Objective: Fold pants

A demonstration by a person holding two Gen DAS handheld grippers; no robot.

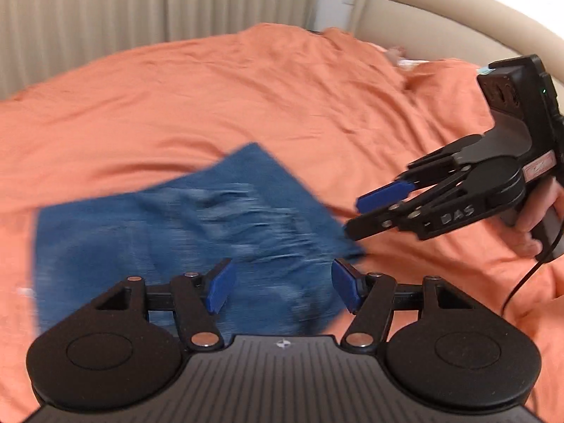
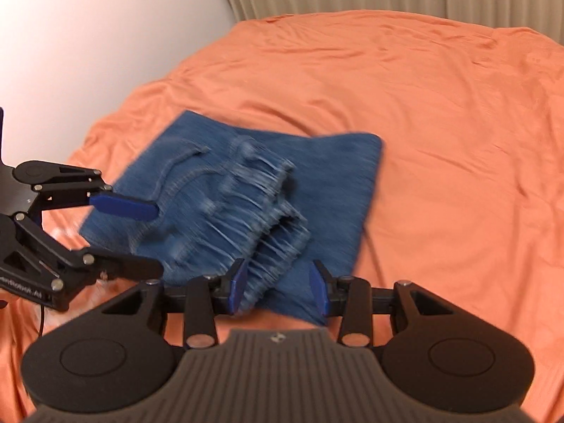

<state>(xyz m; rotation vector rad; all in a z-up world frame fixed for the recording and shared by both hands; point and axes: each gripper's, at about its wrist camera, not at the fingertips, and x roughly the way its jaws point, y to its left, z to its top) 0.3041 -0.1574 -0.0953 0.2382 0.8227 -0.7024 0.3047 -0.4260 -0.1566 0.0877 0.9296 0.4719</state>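
Note:
A pair of blue denim pants [image 1: 169, 232] lies folded into a compact stack on the orange bedspread; the image is motion-blurred. In the right wrist view the pants [image 2: 239, 190] show a pocket seam and frayed hem edges. My left gripper [image 1: 280, 285] is open, its blue pads [image 1: 222, 285] just over the near edge of the pants. My right gripper [image 2: 280, 290] is open over the near corner of the stack. It also shows in the left wrist view [image 1: 356, 215], open at the pants' right corner. The left gripper shows in the right wrist view [image 2: 155, 238], open beside the stack.
The orange bedspread [image 1: 246, 98] covers the whole bed, wrinkled. A beige padded headboard [image 1: 423, 7] stands at the back right, with bunched cover near it. Pleated curtains [image 1: 105, 7] hang behind. A black cable [image 1: 521, 282] trails from the right gripper.

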